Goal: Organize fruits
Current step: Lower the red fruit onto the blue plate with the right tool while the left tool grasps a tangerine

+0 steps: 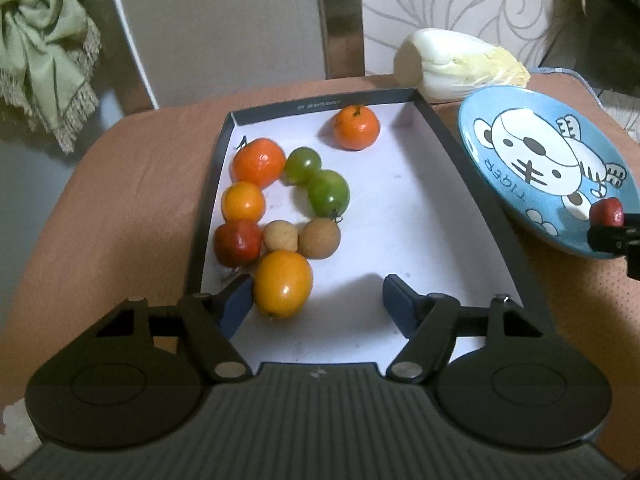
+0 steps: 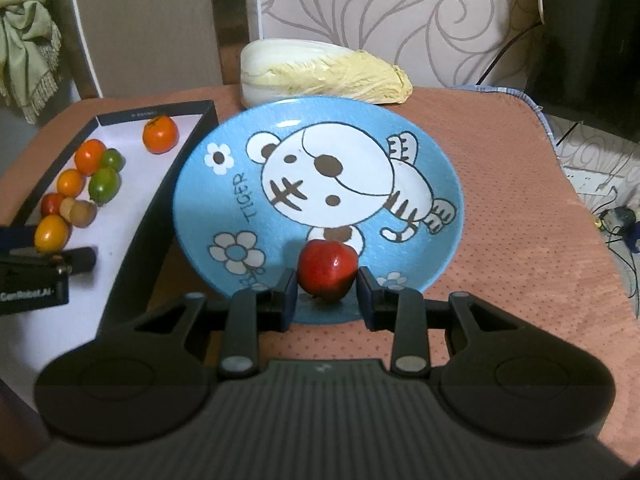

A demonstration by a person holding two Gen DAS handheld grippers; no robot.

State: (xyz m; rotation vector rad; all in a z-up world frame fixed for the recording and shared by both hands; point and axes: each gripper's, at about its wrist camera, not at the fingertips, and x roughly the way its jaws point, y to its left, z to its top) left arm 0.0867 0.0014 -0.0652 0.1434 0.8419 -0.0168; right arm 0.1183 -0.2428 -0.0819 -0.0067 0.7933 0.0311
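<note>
My right gripper [image 2: 327,284] is shut on a small red fruit [image 2: 327,270], held just over the near rim of a blue tiger plate [image 2: 420,140]. The same red fruit [image 1: 607,211] shows at the plate's [image 1: 520,140] edge in the left wrist view. My left gripper [image 1: 318,300] stands open low inside a dark-walled tray [image 1: 400,220] with a white floor. A yellow-orange fruit [image 1: 283,284] lies between the fingers, beside the left finger [image 1: 240,300]. Further in lie a red fruit [image 1: 238,242], two brown ones [image 1: 319,237], two green ones [image 1: 329,193] and three oranges [image 1: 356,127].
A Chinese cabbage [image 2: 324,72] lies behind the plate at the table's far edge. The table wears an orange-brown cover [image 2: 520,240]. A green fringed cloth [image 1: 44,40] hangs at the far left. Cables and a socket strip [image 2: 600,184] sit off the table's right side.
</note>
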